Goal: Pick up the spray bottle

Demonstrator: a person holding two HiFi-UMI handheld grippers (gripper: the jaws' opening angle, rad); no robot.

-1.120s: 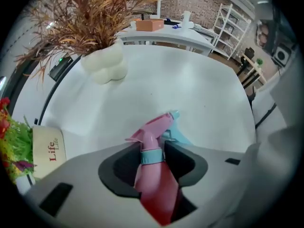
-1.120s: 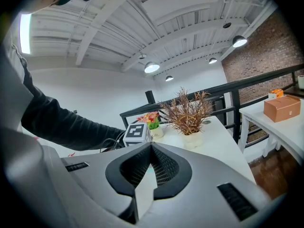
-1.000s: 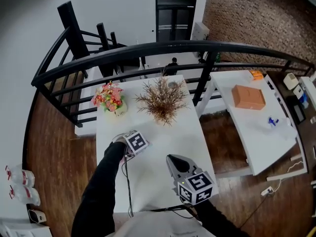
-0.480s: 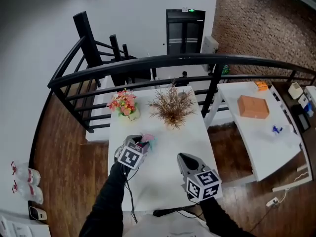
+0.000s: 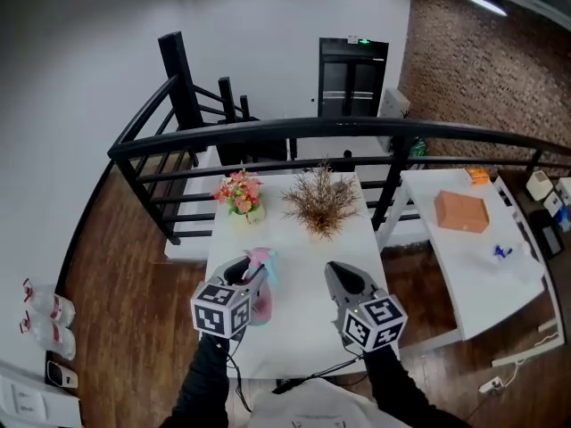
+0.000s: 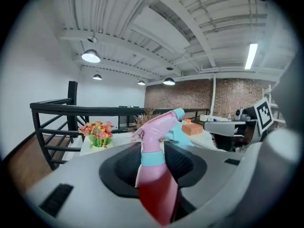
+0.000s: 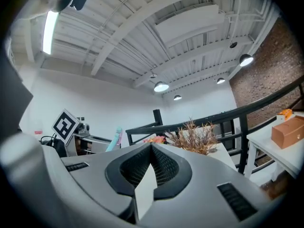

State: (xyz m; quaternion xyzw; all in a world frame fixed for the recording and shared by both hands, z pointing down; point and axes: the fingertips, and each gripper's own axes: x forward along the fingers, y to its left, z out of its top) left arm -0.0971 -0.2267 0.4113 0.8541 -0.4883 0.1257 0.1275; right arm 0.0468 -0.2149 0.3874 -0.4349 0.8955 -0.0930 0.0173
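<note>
Left gripper (image 6: 156, 156) clamped on glossy pink spray bottle (image 6: 159, 194) — turquoise collar (image 6: 151, 159), tapered

L gripper (image 5: 253, 277) jaws clamped on spray bottle (image 6: 159, 189); R gripper (image 5: 339, 273) jaws together, nothing between; both point fwd, side by side.

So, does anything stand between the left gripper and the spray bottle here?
Nothing visible does. The left gripper is shut on the spray bottle, jaws clamped on its body below the blue collar. The flower pot and dried plant stand farther back on the table, clear of both.
</note>
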